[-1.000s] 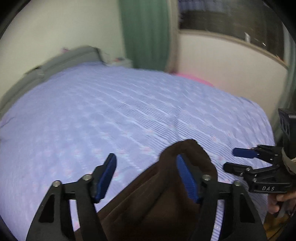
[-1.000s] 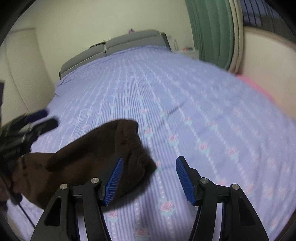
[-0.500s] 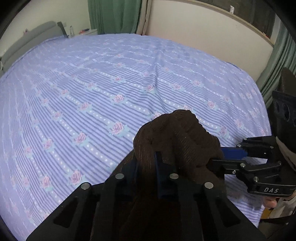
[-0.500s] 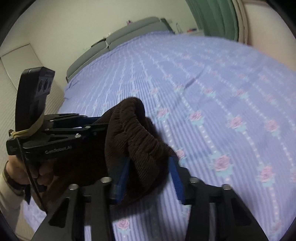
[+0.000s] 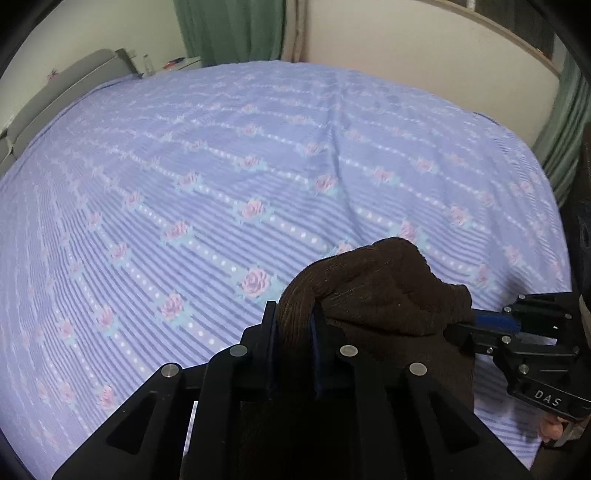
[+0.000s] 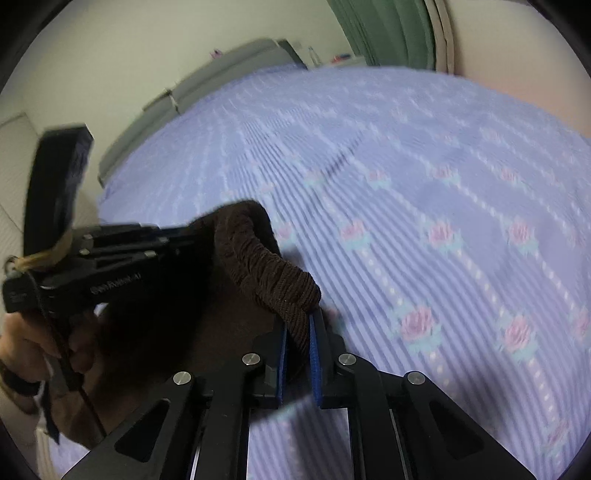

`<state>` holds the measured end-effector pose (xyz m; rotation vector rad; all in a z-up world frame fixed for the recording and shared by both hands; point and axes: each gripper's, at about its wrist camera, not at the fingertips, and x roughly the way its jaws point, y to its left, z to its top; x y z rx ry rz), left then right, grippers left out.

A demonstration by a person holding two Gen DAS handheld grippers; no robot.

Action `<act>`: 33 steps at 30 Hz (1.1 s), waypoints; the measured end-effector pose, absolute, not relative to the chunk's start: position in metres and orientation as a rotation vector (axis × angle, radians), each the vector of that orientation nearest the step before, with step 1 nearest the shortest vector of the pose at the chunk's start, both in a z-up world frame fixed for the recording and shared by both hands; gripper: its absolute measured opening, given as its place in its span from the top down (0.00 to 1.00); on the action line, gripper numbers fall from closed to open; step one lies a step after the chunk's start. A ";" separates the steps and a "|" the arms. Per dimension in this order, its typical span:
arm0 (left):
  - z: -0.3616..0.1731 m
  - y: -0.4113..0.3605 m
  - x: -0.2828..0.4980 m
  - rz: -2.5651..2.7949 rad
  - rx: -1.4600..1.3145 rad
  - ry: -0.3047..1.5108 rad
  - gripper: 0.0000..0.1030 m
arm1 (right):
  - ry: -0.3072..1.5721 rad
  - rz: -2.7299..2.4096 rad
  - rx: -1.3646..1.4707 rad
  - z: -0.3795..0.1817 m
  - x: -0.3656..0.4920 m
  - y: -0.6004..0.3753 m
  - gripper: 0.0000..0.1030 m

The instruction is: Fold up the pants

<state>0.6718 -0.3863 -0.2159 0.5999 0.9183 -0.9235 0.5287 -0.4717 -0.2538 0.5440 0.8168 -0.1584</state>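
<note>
Dark brown pants [image 5: 376, 291] with a gathered elastic waistband [image 6: 266, 269] are bunched near the bed's front edge. My left gripper [image 5: 293, 325] is shut on one part of the waistband. My right gripper [image 6: 297, 332] is shut on another part of the waistband and also shows at the right of the left wrist view [image 5: 476, 325]. The left gripper shows at the left of the right wrist view [image 6: 184, 240], held by a hand. The pants hang below both grippers, mostly hidden.
A bed with a lilac striped sheet with pink roses [image 5: 221, 177] fills both views. A grey headboard [image 6: 229, 74] stands at the far end. Green curtains [image 5: 229, 29] and a cream wall [image 5: 406, 48] border the bed.
Both grippers went from open to shut on the pants' waistband. They have lifted it a little off the sheet.
</note>
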 end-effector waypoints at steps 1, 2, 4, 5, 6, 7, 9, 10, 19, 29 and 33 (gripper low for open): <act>-0.216 -0.384 0.669 -0.915 0.589 0.899 0.83 | 0.820 -0.148 0.551 -0.258 0.531 -0.473 0.89; -0.212 -0.380 0.666 -0.913 0.578 0.881 0.83 | 0.807 -0.140 0.545 -0.254 0.531 -0.473 0.88; -0.201 -0.373 0.655 -0.906 0.566 0.833 0.77 | 0.778 -0.139 0.513 -0.241 0.526 -0.472 0.85; -0.194 -0.370 0.649 -0.899 0.571 0.811 0.69 | 0.764 -0.143 0.488 -0.233 0.522 -0.470 0.76; -0.186 -0.365 0.642 -0.889 0.570 0.783 0.61 | 0.753 -0.153 0.464 -0.226 0.520 -0.468 0.70; -0.177 -0.357 0.634 -0.879 0.559 0.752 0.44 | 0.730 -0.174 0.429 -0.217 0.513 -0.466 0.58; -0.162 -0.344 0.620 -0.866 0.538 0.711 0.39 | 0.690 -0.183 0.395 -0.202 0.500 -0.463 0.54; -0.154 -0.333 0.611 -0.845 0.534 0.697 0.39 | 0.677 -0.177 0.380 -0.194 0.495 -0.458 0.54; -0.106 -0.166 0.563 -0.580 0.412 0.653 0.39 | 0.606 -0.014 0.197 -0.132 0.482 -0.369 0.36; -0.119 0.047 0.578 -0.214 0.208 0.741 0.38 | 0.648 0.258 0.121 -0.128 0.538 -0.206 0.29; -0.144 0.090 0.577 -0.206 0.116 0.789 0.38 | 0.708 0.358 0.081 -0.140 0.567 -0.143 0.29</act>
